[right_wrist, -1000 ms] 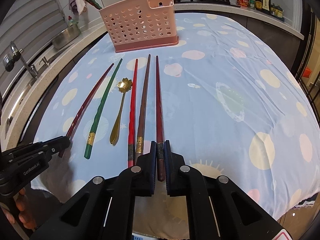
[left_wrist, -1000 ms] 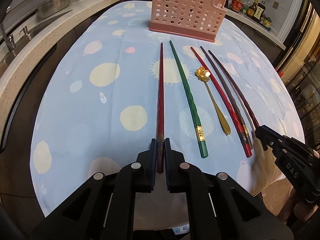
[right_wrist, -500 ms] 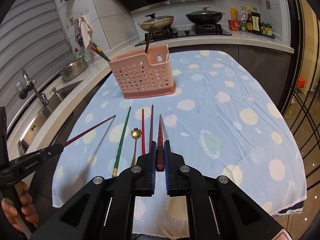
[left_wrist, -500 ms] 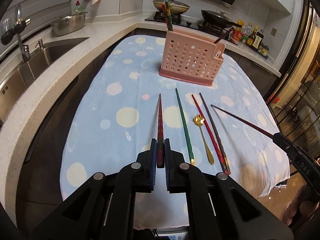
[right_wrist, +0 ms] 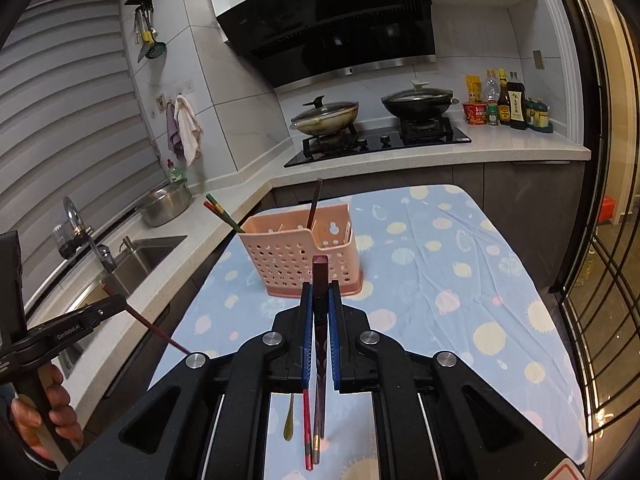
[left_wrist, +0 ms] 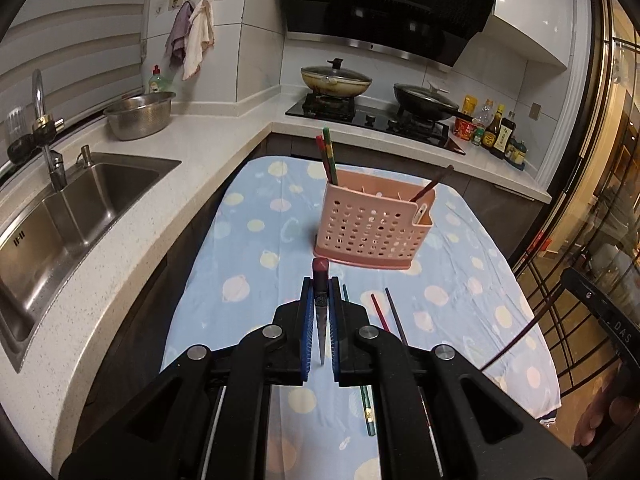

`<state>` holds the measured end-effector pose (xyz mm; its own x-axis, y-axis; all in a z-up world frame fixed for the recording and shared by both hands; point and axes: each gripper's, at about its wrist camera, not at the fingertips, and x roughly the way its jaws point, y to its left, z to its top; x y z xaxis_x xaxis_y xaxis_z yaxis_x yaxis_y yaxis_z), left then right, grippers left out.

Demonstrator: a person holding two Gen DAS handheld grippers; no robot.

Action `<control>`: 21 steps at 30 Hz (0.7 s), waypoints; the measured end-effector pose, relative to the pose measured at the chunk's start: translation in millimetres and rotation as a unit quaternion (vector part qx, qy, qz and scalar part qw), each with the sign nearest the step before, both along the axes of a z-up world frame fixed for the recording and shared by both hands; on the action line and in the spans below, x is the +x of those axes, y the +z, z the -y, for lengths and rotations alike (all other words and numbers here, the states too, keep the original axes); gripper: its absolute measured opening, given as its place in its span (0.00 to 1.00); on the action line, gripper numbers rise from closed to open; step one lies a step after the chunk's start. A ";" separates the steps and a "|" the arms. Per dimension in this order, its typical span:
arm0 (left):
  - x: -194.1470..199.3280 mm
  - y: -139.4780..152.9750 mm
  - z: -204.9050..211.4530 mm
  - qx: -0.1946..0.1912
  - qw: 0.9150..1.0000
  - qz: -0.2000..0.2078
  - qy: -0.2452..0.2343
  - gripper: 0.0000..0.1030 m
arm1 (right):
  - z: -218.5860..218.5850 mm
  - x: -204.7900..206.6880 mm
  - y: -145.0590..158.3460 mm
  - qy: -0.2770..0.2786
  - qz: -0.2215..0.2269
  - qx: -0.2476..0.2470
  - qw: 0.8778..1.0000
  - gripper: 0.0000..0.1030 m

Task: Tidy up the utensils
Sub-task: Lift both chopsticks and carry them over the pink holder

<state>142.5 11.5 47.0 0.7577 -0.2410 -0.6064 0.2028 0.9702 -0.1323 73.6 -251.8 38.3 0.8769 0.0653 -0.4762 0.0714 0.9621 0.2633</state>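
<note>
Each gripper, left [left_wrist: 320, 300] and right [right_wrist: 320, 300], was clamped on one chopstick [left_wrist: 320, 280] held upright, rack [left_wrist: 374, 226] ahead holding three, four utensils lying below.

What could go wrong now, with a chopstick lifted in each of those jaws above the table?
1. Each dark red chopstick is pinched near one end only, so the long free end could swing or slip out.
2. The pink holder already has chopsticks leaning out of it; a badly aimed drop could knock them or miss the opening.
3. The holder looks light and sits on a loose tablecloth, so a jab against its rim might tip or slide it.
</note>
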 end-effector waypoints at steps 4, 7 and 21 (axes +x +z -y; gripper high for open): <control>9.0 14.0 1.6 -0.002 1.000 0.015 0.000 0.07 | 3.9 7.5 14.8 0.000 0.017 -0.002 1.000 0.07; 18.2 24.5 2.2 -0.005 1.000 0.024 0.000 0.07 | 6.8 13.7 26.5 -0.001 0.030 -0.002 1.000 0.07; 84.3 104.0 34.5 -0.019 0.995 0.096 -0.017 0.07 | 17.7 96.6 92.2 0.002 0.097 0.006 0.995 0.07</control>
<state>226.8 -23.1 150.9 0.8499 -0.2882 -0.4411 0.2604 0.9575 -0.1239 170.2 -269.6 130.5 0.9519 0.0749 -0.2972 0.0132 0.9587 0.2840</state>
